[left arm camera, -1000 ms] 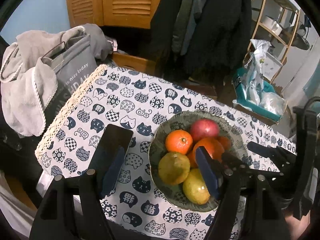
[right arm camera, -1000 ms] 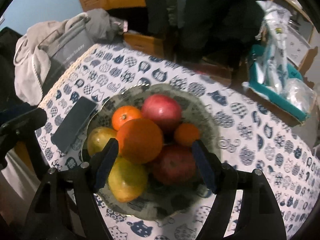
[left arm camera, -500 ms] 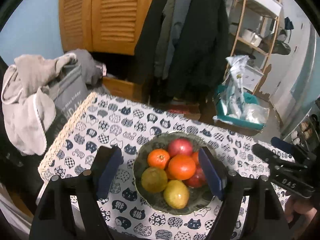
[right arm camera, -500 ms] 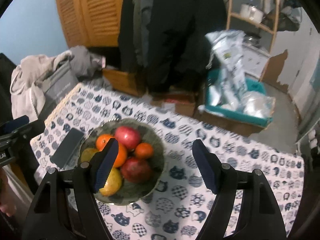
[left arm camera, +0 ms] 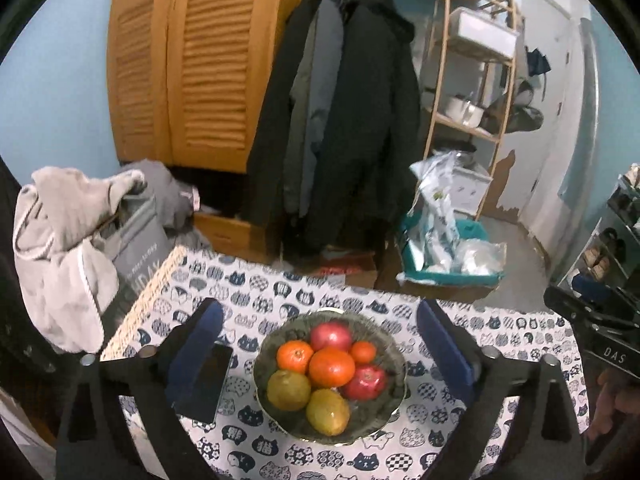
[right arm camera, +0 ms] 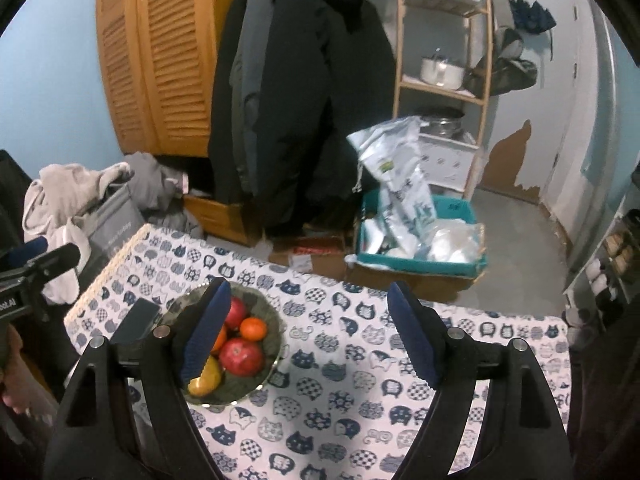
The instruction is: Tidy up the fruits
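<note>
With both pairs held well above the worktop (left arm camera: 500,436), your left tongs (left arm camera: 320,354) and right tongs (right arm camera: 308,332) stand spread wide, gripping nothing. Beneath the left tongs a bowl (left arm camera: 394,388) sits on the cat-print cloth, holding two red apples, a large orange (left arm camera: 331,367), two smaller oranges and two yellow-green fruits; these are round, with no clear long axis. Just beside the bowl lies a dark phone (left arm camera: 204,384), its long axis running away from you.

Black left gripper (left arm camera: 318,342) and right gripper (right arm camera: 308,334) — blue pads, silver screws.
</note>
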`<state>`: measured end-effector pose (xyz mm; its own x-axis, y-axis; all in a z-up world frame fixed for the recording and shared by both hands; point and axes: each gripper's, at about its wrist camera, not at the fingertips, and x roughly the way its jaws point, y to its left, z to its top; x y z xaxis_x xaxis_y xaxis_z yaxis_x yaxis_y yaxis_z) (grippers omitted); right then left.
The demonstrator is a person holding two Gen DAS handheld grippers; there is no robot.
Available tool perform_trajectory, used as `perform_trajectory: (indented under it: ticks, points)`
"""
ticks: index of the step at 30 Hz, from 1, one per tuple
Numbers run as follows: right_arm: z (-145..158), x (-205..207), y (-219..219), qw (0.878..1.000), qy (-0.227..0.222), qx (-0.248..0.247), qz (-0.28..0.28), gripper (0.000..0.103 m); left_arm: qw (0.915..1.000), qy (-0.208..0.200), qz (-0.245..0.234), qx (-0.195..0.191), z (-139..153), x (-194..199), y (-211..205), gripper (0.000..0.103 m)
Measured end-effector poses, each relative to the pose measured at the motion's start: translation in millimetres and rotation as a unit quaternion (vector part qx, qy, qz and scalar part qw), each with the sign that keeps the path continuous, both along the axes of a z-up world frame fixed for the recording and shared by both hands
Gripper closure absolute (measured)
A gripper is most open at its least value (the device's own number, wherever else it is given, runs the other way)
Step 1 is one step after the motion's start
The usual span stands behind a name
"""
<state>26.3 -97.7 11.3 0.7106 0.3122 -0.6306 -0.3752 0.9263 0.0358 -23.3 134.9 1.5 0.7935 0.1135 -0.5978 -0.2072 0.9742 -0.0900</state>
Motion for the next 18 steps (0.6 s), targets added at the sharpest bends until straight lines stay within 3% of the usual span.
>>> perform_trajectory:
  ticks: [7,13,18]
  points:
    - [18.7,-18.5,-17.6,0.999,-0.032,0.007,-0.006,0.023,0.9986,-0.035,-0.005,0.038,18.7,-10.5,-18.6,0.001]
    - [25.9,-29.2,-27.5,0.997,-0.076,-0.002,-0.012,0.023,0.9976,-0.051,-0.008,0.047,26.5,-14.6,-27.6,0.001]
    - [24.3,-28.6,-38.1,0.997,-0.081,0.002,-0.021,0.023,0.9970,-0.067,-0.009,0.038,30.6,-15.0,-32.9,0.001]
